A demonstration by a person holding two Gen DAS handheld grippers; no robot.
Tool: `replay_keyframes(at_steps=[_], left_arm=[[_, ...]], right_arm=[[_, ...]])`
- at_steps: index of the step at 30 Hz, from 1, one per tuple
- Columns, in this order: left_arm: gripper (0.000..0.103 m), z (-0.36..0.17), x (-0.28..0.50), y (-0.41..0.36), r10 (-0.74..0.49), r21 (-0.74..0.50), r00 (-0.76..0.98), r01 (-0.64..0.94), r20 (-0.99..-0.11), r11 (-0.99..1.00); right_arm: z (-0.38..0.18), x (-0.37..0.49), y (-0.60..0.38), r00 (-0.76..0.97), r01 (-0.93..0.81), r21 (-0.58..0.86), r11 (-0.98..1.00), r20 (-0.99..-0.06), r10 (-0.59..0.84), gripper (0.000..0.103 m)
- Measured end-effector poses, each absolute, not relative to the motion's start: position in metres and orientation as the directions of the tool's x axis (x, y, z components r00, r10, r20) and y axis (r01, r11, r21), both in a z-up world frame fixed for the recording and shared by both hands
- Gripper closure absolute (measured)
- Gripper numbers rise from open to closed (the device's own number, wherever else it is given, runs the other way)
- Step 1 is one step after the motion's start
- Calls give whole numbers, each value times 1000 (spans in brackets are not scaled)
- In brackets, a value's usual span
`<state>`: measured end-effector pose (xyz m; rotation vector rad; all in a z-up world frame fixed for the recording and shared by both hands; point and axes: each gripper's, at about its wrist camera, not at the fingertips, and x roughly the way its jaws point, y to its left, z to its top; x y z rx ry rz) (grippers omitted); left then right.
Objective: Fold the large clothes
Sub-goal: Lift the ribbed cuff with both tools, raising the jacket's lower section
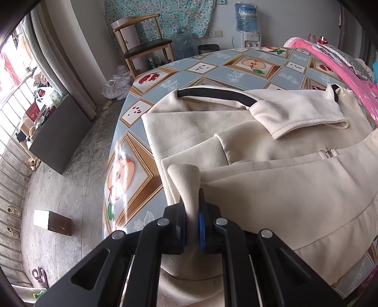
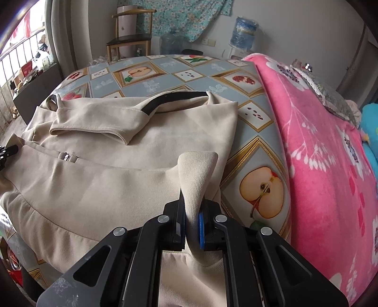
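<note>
A cream zip-up jacket (image 1: pixel 271 170) with a black collar stripe (image 1: pixel 217 94) lies partly folded on a table covered by a fruit-patterned cloth (image 1: pixel 212 70). One sleeve (image 1: pixel 295 115) is laid across its chest. My left gripper (image 1: pixel 191 212) is shut on the ribbed hem corner at the jacket's left side, and the pinched fabric sticks up between the fingers. In the right wrist view the same jacket (image 2: pixel 113 170) spreads to the left, and my right gripper (image 2: pixel 192 212) is shut on the ribbed hem corner at its right side. The left gripper's tip (image 2: pixel 7 151) shows at the left edge.
A pink flowered blanket (image 2: pixel 319 153) lies along the table's right side. A wooden chair (image 1: pixel 144 47) and a water dispenser with a blue bottle (image 1: pixel 245 21) stand at the back wall. A dark cabinet (image 1: pixel 59 134) and a small box (image 1: pixel 52 222) sit on the floor at left.
</note>
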<state>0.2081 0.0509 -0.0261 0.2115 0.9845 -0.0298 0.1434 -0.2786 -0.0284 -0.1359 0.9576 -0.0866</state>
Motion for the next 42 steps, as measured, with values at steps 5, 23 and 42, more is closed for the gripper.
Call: replay_keyframes(at_steps=[5, 23, 42], left_arm=[[95, -25, 208, 52, 66, 158, 558, 119, -827, 980], [95, 3, 193, 49, 74, 183, 632, 109, -771, 977], [96, 88, 171, 67, -2, 120, 802, 91, -598, 989]], right_arm=[[-28, 142, -280, 575, 18, -160, 987, -806, -141, 95], [10, 117, -268, 663, 49, -214, 976, -723, -192, 96], [76, 110, -264, 802, 107, -191, 976, -564, -198, 97]])
